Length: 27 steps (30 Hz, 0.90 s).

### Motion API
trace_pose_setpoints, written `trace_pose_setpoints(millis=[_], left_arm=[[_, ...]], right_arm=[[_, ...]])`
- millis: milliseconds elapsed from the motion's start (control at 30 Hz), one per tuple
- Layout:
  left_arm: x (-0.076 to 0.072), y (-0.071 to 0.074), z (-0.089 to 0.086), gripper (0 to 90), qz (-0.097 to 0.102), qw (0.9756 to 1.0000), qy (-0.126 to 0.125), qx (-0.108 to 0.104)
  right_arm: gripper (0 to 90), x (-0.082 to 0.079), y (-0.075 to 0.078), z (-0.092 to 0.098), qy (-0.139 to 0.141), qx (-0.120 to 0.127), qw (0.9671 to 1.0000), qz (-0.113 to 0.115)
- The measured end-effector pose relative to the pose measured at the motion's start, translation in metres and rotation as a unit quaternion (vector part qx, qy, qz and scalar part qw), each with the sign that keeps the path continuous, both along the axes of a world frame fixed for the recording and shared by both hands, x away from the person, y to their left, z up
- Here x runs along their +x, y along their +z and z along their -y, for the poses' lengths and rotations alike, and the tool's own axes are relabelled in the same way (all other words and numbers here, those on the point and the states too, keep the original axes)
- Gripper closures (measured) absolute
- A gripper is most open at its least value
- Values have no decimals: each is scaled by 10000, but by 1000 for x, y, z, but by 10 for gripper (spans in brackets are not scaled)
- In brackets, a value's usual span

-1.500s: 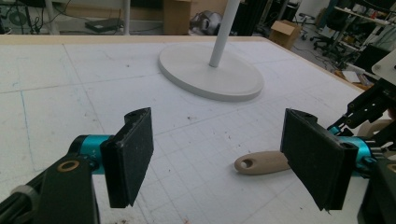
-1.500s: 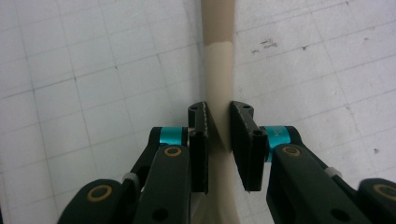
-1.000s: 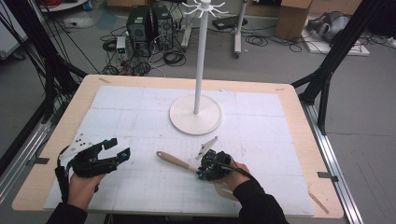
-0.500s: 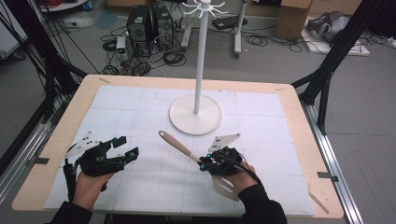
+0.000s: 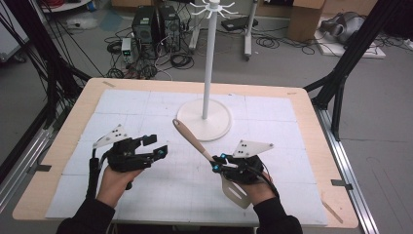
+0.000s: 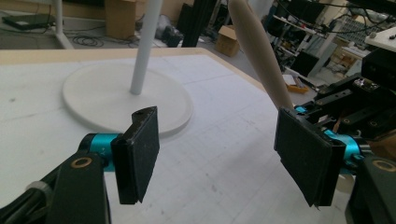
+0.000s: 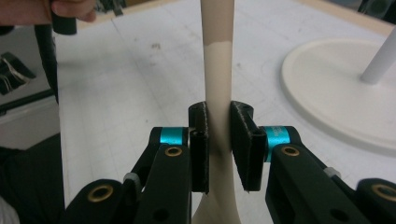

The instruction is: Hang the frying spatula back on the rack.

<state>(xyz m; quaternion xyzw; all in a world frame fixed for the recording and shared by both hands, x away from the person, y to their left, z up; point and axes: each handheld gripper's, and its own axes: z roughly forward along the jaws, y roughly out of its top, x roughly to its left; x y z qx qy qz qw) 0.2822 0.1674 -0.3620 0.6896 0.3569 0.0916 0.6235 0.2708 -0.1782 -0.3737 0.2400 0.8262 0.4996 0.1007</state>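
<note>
The right gripper (image 5: pixel 217 163) is clamped on the neck of a beige slotted spatula with a wooden handle (image 5: pixel 192 139), its two black pads pressing the shaft from either side, as the right gripper view (image 7: pixel 218 149) shows plainly. The spatula is lifted off the white gridded mat (image 5: pixel 146 105); its handle slants up and away toward the round base of the white pole stand (image 5: pixel 204 117), while the slotted blade hangs below the person's right hand (image 5: pixel 253 183), near the front of the light wooden table (image 5: pixel 311 126). The left gripper (image 5: pixel 158 146) is held above the mat, well to the left of the spatula. Its jaws stand apart with nothing between them, and have just been closing a little. In the left gripper view the handle (image 6: pixel 257 51) rises beyond the far jaw, probably not touching it.
</note>
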Motion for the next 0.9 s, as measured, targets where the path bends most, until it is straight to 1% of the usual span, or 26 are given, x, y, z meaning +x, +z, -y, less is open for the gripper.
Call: trace_pose_setpoints(millis=[100,133,167,267,367,433,500,567,600,733,833,867,900], left_arm=[[7,11,12,322,26,9999,-112,-40],[10,16,21,328,37,9998,-170,-78],[10,16,21,328,37,9998,-170,-78],[14,23,33,328,54,9995,-287,-95],[15,29,44,339,30,9987,-463,-222],[14,33,52,353,54,9977,-587,-332],[13,36,56,359,83,9971,-674,-347],[13,39,60,363,108,9967,-718,-354],[13,41,62,369,121,9967,-725,-354],[17,47,67,382,132,9962,-760,-391],[19,50,71,409,139,9959,-795,-403],[20,52,72,436,149,9958,-804,-403],[21,52,73,436,143,9959,-801,-403]], right_arm=[[781,-2,5,2,-44,168,9998,100],[781,-4,9,2,-54,251,9995,173],[781,-4,9,2,-54,251,9995,173],[780,-7,13,1,-58,327,9991,269],[780,-9,16,1,-97,333,9987,369],[780,-10,17,3,-150,400,9982,417],[780,-10,19,6,-215,443,9976,479],[780,-10,20,9,-252,528,9972,474],[780,-11,21,11,-285,528,9970,494],[780,-12,21,11,-261,533,9968,538],[780,-13,22,8,-242,531,9968,553],[780,-14,22,7,-258,525,9965,599],[780,-14,22,7,-258,525,9965,599]])
